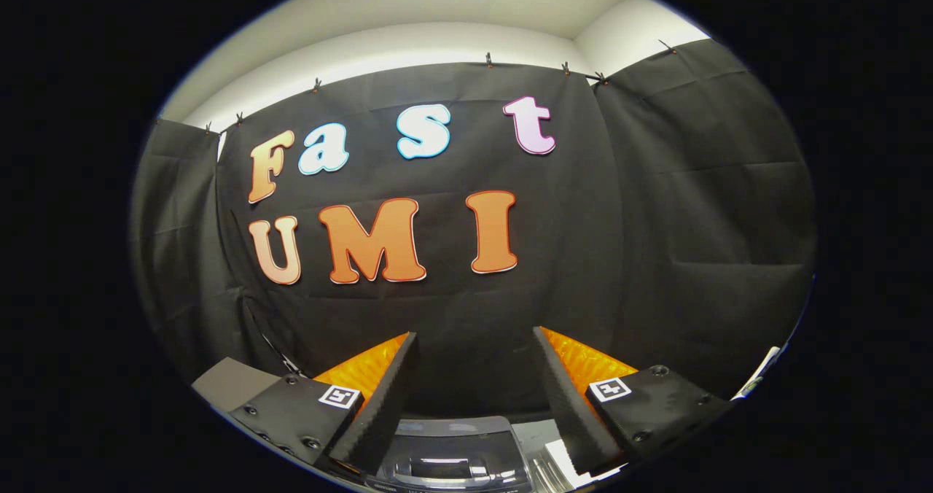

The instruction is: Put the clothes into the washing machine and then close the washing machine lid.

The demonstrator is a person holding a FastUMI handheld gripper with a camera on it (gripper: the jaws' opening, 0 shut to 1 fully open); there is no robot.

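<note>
Glossy dark lid of the washing machine [452, 453] is showing low between the fingers, apparently lying down over the tub. Gripper [475, 347] is hovering above it, fingers apart, gripping nothing and pointing at the booth's cloth wall [678, 223]. Clothes: whereabouts unknown. Pitching down first would settle lid and load.

We see the washing machine [452, 456] low between the gripper [474, 394] fingers, which stand wide apart w/ nothing held. Its lid [448, 445]: dark, glossy, see-through panel w/ grey rim, lying flat, apparently closed.
</note>
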